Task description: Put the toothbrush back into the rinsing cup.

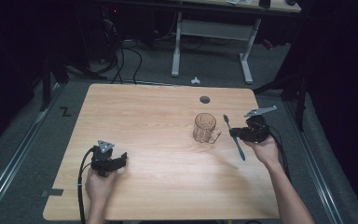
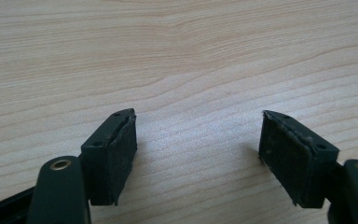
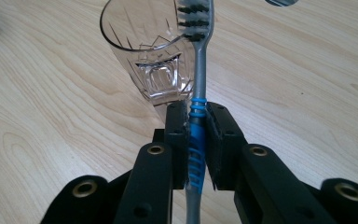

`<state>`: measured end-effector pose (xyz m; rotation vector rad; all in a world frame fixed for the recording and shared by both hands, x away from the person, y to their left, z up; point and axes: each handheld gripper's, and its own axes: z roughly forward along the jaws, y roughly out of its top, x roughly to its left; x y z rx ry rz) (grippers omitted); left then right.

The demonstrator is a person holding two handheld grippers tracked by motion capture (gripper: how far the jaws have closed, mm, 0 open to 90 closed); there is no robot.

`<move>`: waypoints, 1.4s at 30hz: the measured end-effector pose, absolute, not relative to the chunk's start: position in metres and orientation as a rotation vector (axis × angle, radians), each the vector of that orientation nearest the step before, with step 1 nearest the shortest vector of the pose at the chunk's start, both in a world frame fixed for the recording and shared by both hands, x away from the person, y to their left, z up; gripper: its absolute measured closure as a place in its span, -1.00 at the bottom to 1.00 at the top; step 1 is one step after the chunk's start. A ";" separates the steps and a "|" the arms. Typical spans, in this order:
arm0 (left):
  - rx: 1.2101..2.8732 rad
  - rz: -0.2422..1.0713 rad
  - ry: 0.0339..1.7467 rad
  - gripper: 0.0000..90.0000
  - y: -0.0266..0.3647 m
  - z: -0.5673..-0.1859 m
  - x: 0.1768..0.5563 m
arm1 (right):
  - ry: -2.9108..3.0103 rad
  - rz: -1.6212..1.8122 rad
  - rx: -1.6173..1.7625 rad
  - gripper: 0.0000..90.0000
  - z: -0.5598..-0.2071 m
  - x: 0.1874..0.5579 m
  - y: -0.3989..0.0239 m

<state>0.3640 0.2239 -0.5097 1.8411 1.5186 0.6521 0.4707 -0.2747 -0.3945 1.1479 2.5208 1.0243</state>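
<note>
R claw: clamped on blue-grip toothbrush mid-handle; brush held off tabletop, bristle head up by rim of clear glass mug, just right of mug | L claw: jaws apart, nothing between; resting low on tabletop near front-left, well apart from mug

Blue/grey toothbrush, bristle end up, raised just beside clear glass mug.
</note>
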 end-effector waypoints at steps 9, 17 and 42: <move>1.841 0.652 1.519 -0.37 0.224 -0.510 0.364 | 2.513 1.072 1.117 0.78 -0.388 0.469 -0.270; 1.841 0.652 1.519 -0.37 0.224 -0.510 0.364 | 2.498 1.126 1.091 0.78 -0.383 0.467 -0.266; 1.840 0.650 1.519 -0.37 0.224 -0.510 0.364 | 2.439 1.242 1.049 0.78 -0.375 0.467 -0.261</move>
